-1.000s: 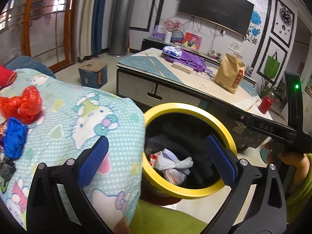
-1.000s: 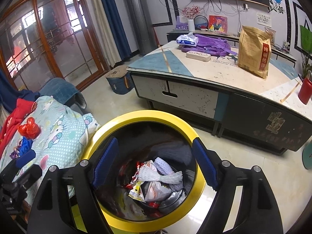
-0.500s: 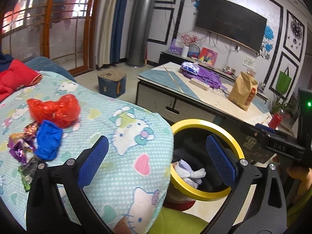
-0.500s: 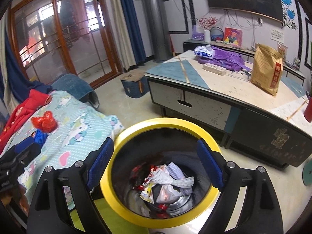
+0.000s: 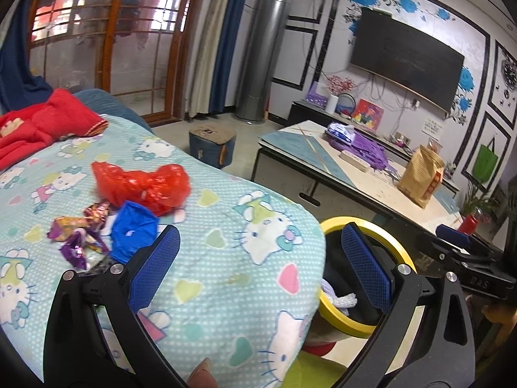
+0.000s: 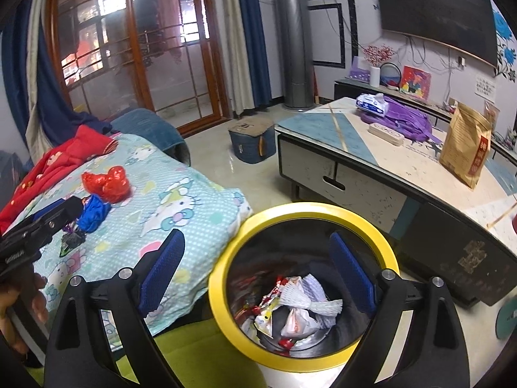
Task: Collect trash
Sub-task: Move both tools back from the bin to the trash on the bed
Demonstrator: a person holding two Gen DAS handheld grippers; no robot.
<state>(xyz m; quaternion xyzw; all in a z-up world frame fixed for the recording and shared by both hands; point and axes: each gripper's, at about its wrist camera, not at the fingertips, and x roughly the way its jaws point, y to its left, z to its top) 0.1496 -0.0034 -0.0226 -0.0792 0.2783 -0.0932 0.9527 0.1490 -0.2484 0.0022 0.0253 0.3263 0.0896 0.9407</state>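
On the Hello Kitty blanket (image 5: 245,226) lie three loose bits of trash in a close cluster: one crumpled red plastic bag (image 5: 142,186), one blue wrapper (image 5: 134,229) touching its near edge, and one purple-gold foil wrapper (image 5: 80,231) just beside the blue. One yellow-rimmed bin (image 6: 303,213) stands against the blanket's edge — it holds a white mesh sleeve (image 6: 310,300) and assorted packets. The left gripper (image 5: 258,265) hangs over the blanket, jaws spread wide and empty, near the blue wrapper. The right gripper (image 6: 257,273) hovers above the bin — jaws likewise spread, gripping nothing.
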